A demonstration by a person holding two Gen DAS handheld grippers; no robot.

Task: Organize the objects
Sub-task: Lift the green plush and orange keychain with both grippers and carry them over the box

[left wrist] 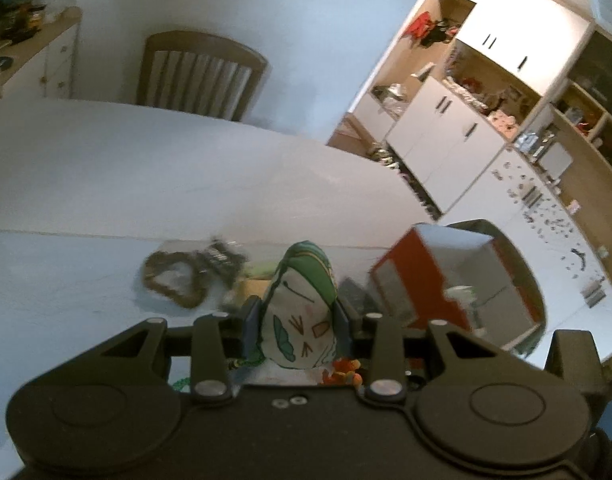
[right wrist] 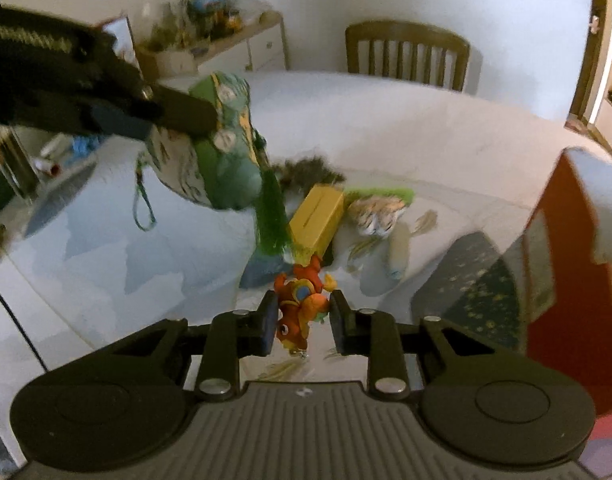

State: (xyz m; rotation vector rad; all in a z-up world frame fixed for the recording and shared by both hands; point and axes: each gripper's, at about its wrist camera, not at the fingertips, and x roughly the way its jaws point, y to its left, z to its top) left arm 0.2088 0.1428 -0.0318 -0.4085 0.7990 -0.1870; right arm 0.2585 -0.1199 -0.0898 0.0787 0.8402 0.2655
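Observation:
My left gripper (left wrist: 298, 318) is shut on a green and white pouch (left wrist: 302, 312) with a cartoon face, pinched between both pads. In the right wrist view the left gripper (right wrist: 194, 128) holds this pouch (right wrist: 222, 156) above the white table (right wrist: 406, 128), its green tassel (right wrist: 272, 220) hanging down. My right gripper (right wrist: 304, 318) is shut on a small orange and red plush toy (right wrist: 300, 304), which sits head-down between the pads with a metal ring dangling below. That orange toy (left wrist: 342, 372) shows just under the left gripper's fingers.
A red box (left wrist: 446, 280) with a silvery inside stands open at the right, its red wall (right wrist: 562, 260) close to my right gripper. A yellow box (right wrist: 318, 220), a striped plush (right wrist: 378, 208), a starry dark cloth (right wrist: 474, 288) and a heart-shaped wreath (left wrist: 174, 280) lie on the table. A wooden chair (right wrist: 406, 52) stands behind.

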